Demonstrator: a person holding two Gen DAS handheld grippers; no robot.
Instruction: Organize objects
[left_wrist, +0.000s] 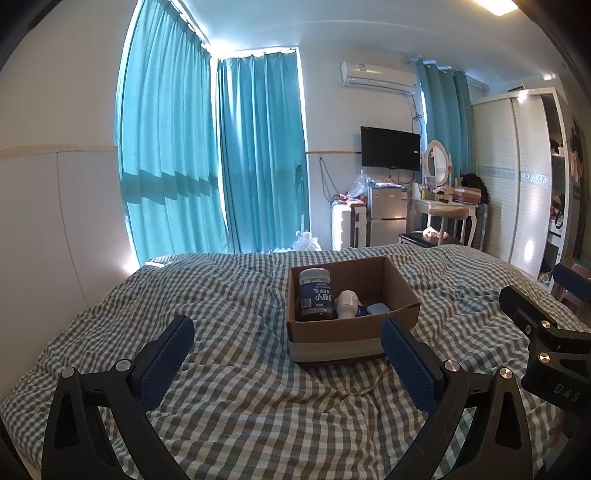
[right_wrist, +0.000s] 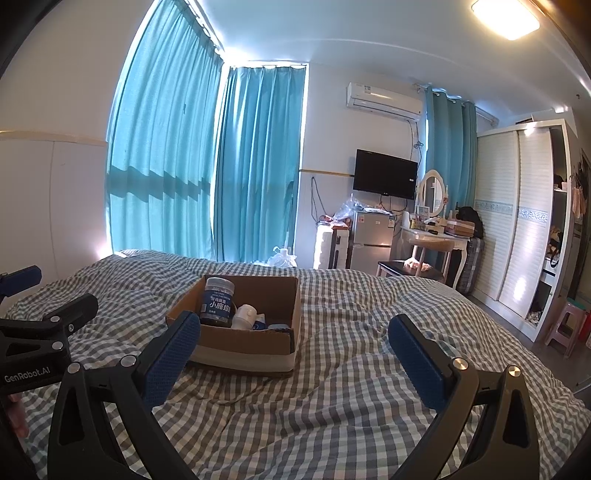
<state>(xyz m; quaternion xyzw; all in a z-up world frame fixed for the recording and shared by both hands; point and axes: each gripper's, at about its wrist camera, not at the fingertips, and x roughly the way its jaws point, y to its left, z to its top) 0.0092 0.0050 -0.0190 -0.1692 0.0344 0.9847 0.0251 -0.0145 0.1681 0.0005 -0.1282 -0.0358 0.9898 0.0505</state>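
Note:
An open cardboard box (left_wrist: 332, 334) sits on the checked bedcover (left_wrist: 229, 406). Inside stand a dark jar with a blue label (left_wrist: 316, 293) and a white bottle (left_wrist: 347, 303), with a light blue item (left_wrist: 377, 308) beside them. My left gripper (left_wrist: 288, 336) is open and empty just in front of the box. The right gripper's body shows at the right edge of this view (left_wrist: 543, 332). In the right wrist view the box (right_wrist: 243, 345) with the jar (right_wrist: 218, 302) and white bottle (right_wrist: 245, 316) lies ahead left. My right gripper (right_wrist: 295, 332) is open and empty, with the box near its left finger.
The bed fills the foreground. Teal curtains (left_wrist: 207, 155) cover the window behind it. At the far wall stand a small fridge (left_wrist: 386, 214), a wall TV (left_wrist: 389, 147), a dressing table with a mirror (left_wrist: 439, 199), and a white wardrobe (left_wrist: 517, 177) at the right.

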